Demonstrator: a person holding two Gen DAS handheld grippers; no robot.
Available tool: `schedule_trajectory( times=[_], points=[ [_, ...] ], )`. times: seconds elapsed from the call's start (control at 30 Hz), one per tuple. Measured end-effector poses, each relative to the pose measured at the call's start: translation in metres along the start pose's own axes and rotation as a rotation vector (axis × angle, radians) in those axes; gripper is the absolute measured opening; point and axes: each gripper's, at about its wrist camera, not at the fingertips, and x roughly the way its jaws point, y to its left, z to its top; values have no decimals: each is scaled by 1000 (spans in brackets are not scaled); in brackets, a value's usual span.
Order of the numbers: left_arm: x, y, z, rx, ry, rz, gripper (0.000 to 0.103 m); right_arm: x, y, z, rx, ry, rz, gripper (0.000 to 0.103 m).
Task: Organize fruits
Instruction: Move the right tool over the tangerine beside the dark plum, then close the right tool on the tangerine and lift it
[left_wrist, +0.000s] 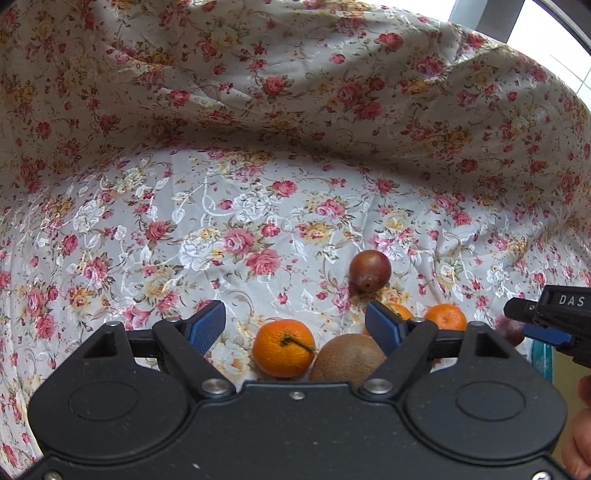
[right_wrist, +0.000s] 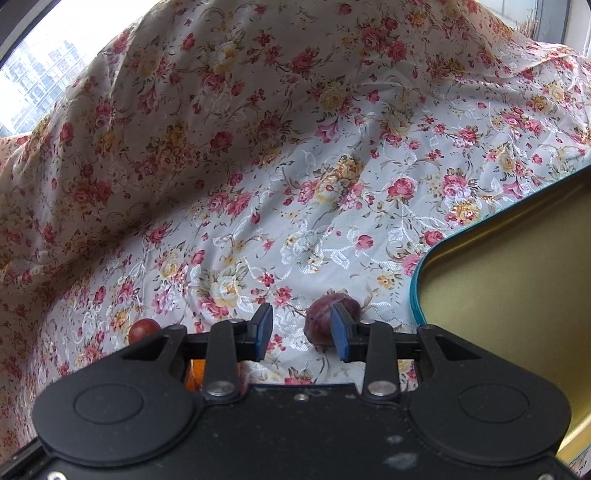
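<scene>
Right wrist view: both tongs gape, the right gripper (right_wrist: 302, 332) beside a plum (right_wrist: 320, 318) near the tin (right_wrist: 517, 295); an off-centre pinch could roll it away.

Tangerine (left_wrist: 283, 348) touching kiwi (left_wrist: 349, 356); dark plum (left_wrist: 370, 270) beyond; second tangerine (left_wrist: 446, 316) right.

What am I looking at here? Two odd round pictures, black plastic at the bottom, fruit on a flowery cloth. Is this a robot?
No robot: a person holds a two-finger gripper in each hand, each carrying a wide-angle camera looking along its fingers. The left gripper hangs open over a tangerine and a kiwi; a dark plum lies beyond. The right gripper is open around another plum, not yet holding it. A gold tray with a blue rim waits on its right. Everything rests on the floral cloth.
</scene>
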Motion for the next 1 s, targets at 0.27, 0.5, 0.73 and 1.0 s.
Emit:
schedule_trajectory(
  times=[0.27,0.5,0.73,1.0],
  points=[
    [20,27,0,-92,114,-10,81,2,46,-18,-166,26,72,37],
    [27,30,-2,-80,142,-7,81,20,64,-28,-206,86,52,38],
    [26,34,-1,-83,146,-19,81,30,70,-35,-189,96,39,37],
    [9,20,0,-14,76,-15,81,15,60,-32,-179,20,-18,33]
  ],
)
